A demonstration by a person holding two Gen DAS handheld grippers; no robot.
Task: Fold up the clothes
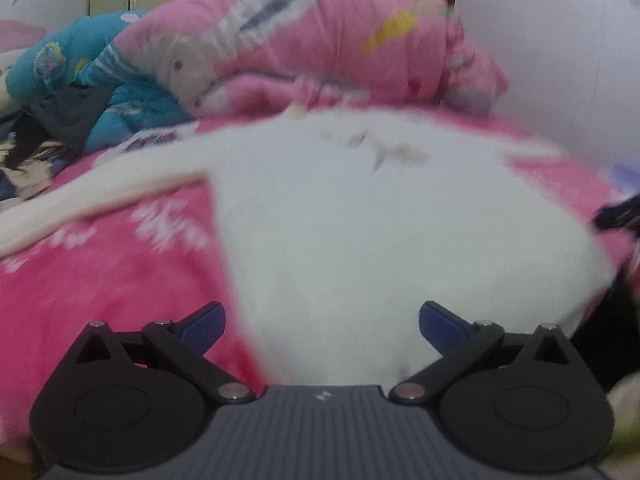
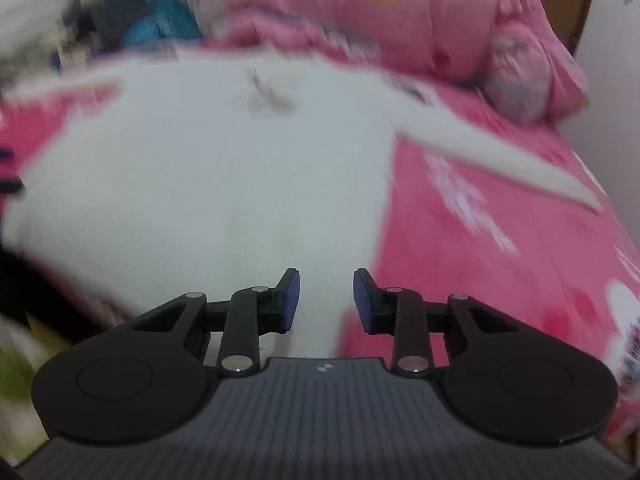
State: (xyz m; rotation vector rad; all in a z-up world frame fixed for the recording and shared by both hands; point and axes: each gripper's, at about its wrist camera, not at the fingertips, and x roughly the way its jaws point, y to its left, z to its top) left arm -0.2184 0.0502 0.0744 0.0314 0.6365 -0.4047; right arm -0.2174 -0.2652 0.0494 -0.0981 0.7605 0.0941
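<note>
A white long-sleeved top (image 1: 360,220) lies spread flat on a pink bedspread (image 1: 100,272), with a small grey print near its far end. One sleeve (image 1: 100,180) stretches out to the left. My left gripper (image 1: 322,322) hangs wide open over the near hem, nothing between its blue pads. In the right wrist view the same white top (image 2: 208,168) fills the left and middle, and its other sleeve (image 2: 500,156) points right. My right gripper (image 2: 326,300) is open, narrower, above the near hem by the top's right side. Both views are motion-blurred.
A rolled pink quilt (image 1: 320,40) with a rabbit and carrot print lies at the head of the bed, with a blue quilt (image 1: 88,80) to its left. A white wall (image 1: 560,60) borders the bed on the right. A dark object (image 1: 620,212) pokes in at the right edge.
</note>
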